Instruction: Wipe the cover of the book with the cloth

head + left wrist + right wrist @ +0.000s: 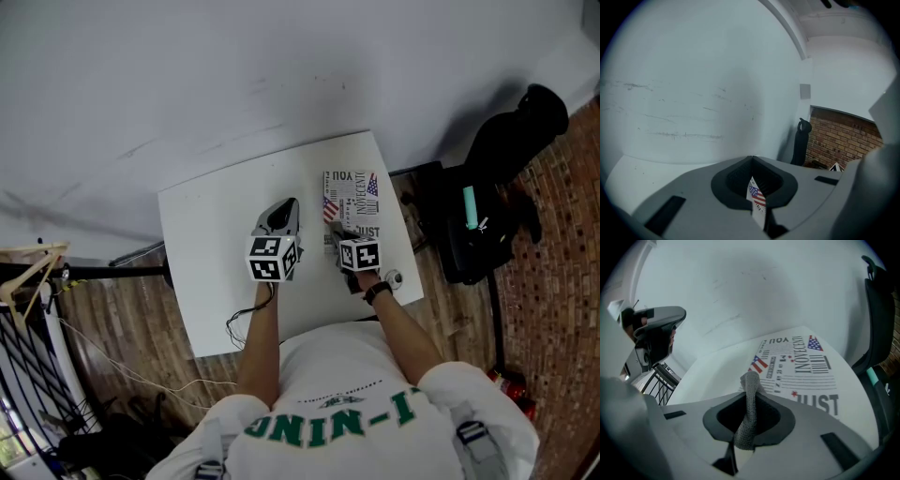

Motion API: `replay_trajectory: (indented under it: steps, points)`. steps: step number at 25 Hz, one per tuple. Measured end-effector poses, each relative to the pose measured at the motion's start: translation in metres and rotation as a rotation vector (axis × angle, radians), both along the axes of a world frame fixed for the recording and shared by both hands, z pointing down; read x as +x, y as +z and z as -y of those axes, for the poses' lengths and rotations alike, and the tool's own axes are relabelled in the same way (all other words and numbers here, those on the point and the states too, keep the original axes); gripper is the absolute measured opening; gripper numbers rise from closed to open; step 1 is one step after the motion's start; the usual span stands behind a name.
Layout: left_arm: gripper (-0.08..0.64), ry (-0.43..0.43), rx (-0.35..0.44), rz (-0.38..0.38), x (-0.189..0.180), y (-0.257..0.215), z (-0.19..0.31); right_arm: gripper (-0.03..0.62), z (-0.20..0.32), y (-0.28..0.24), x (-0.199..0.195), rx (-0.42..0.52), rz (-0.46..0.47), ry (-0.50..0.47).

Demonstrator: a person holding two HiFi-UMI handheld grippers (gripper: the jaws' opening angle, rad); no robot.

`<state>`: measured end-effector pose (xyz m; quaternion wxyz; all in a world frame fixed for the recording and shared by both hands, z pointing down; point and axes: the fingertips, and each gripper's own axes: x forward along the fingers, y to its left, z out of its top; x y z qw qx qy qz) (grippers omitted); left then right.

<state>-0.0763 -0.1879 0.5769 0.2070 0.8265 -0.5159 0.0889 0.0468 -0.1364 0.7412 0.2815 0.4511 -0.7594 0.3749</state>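
Note:
The book (354, 202) lies flat on the right part of the white table (216, 234); its white cover carries black print and small flags (806, 366). My right gripper (340, 234) hovers over the book's near end, shut on a grey knitted cloth (749, 404) that sticks up between its jaws (750, 394). My left gripper (284, 216) is raised above the table left of the book, jaws together (752, 161). A thin strip of flag print (758, 197) shows in the slit between them; whether it is held is unclear.
A black bag (497, 197) with a teal item (470, 206) stands on the brick floor right of the table. A clothes rack (28, 281) and loose cables (141, 375) are at the left. A white wall (693, 93) rises behind the table.

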Motion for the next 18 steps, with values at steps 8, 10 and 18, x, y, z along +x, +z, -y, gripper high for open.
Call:
replay_trajectory:
  steps: [8, 10, 18]
  points:
    - [0.014, 0.022, -0.007, -0.017, 0.014, 0.004, -0.001, 0.055, -0.002, 0.003, 0.131, 0.002, -0.059, 0.268]
    - [0.014, 0.026, -0.009, -0.022, 0.017, 0.005, -0.001, 0.06, -0.003, 0.005, 0.142, -0.003, -0.055, 0.292]
    - [0.014, -0.001, -0.007, -0.025, 0.01, 0.002, -0.006, 0.054, -0.004, -0.018, 0.064, -0.006, 0.065, 0.174]
